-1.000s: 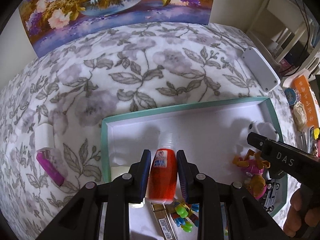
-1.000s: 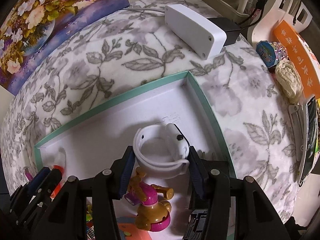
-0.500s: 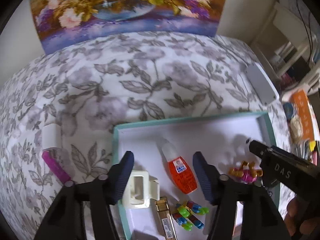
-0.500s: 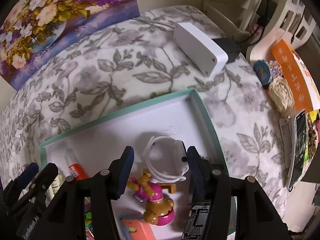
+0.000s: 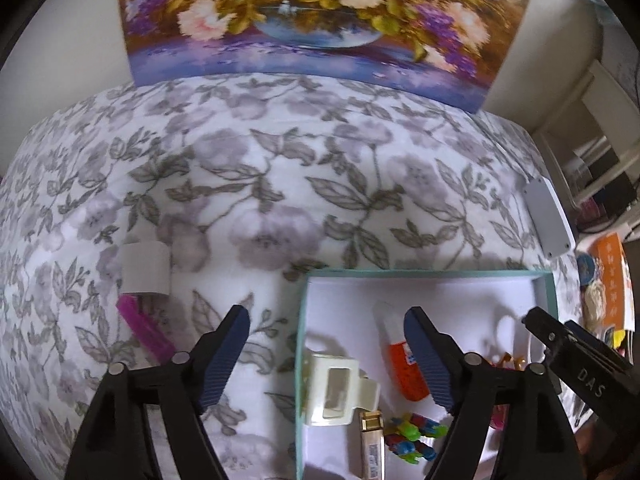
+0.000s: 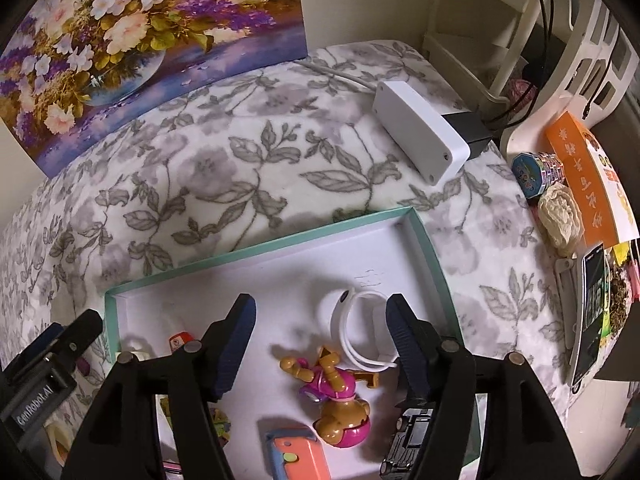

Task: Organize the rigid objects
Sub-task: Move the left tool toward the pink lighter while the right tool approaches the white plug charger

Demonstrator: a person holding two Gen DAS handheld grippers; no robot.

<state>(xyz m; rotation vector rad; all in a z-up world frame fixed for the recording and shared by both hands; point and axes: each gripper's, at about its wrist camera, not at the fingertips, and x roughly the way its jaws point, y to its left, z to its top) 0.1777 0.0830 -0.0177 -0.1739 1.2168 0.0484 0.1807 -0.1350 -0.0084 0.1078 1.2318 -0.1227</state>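
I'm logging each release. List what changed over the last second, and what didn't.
The left gripper let go of the orange bottle, opened and pulled back left. The right gripper released the white ring, opened and withdrew. Both items now lie in the teal tray. The pink toy figure and pink lighter stayed put.

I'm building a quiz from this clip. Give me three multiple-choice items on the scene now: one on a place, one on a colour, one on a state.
1. Where is the orange bottle?
A. in the tray
B. on the floral cloth
C. in the left gripper

2. What colour is the tray's rim?
A. red
B. teal
C. black

3. How are the right gripper jaws?
A. shut on the white band
B. shut, empty
C. open

Answers: 1 A, it lies on the tray's white floor. 2 B, teal walls show in both views. 3 C, jaws spread wide, holding nothing.
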